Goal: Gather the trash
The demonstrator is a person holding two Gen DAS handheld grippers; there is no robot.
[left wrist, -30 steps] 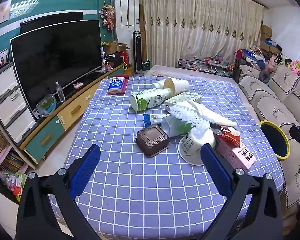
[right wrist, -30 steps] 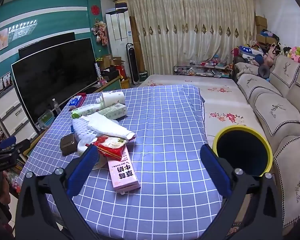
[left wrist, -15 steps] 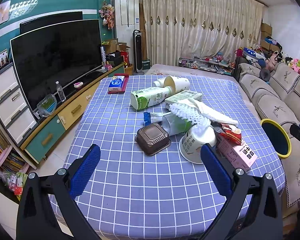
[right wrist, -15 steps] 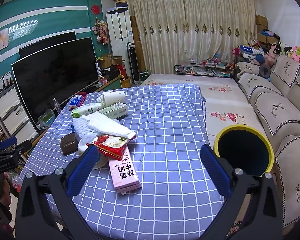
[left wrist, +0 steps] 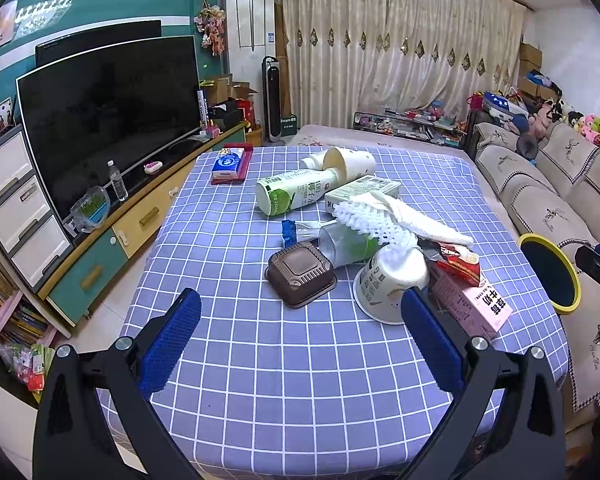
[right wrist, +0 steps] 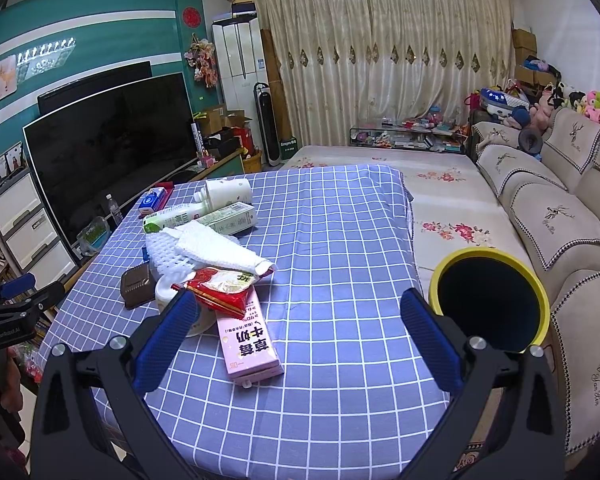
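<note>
A heap of trash lies on the blue checked table (left wrist: pixel 284 384): a brown plastic tray (left wrist: pixel 300 274), a tipped white paper cup (left wrist: pixel 392 279), a pink milk carton (left wrist: pixel 475 302) (right wrist: pixel 247 338), a red snack wrapper (right wrist: pixel 220 293), white foam netting (left wrist: pixel 376 224), a green-white bottle (left wrist: pixel 296 197) and a clear cup (left wrist: pixel 346 243). My left gripper (left wrist: pixel 298 342) is open, hanging over the near table edge short of the tray. My right gripper (right wrist: pixel 296 338) is open, with the pink carton between its fingers' line of sight. A yellow-rimmed bin (right wrist: pixel 490 304) stands right of the table.
A tissue pack on a red box (left wrist: pixel 230 163) sits at the far left corner of the table. A TV and low cabinet (left wrist: pixel 112 216) run along the left. A sofa (right wrist: pixel 560 220) lines the right wall behind the bin.
Both views have shifted slightly; the trash pile sits a little lower and nearer in the left wrist view. No object has moved and both grippers stay open.
</note>
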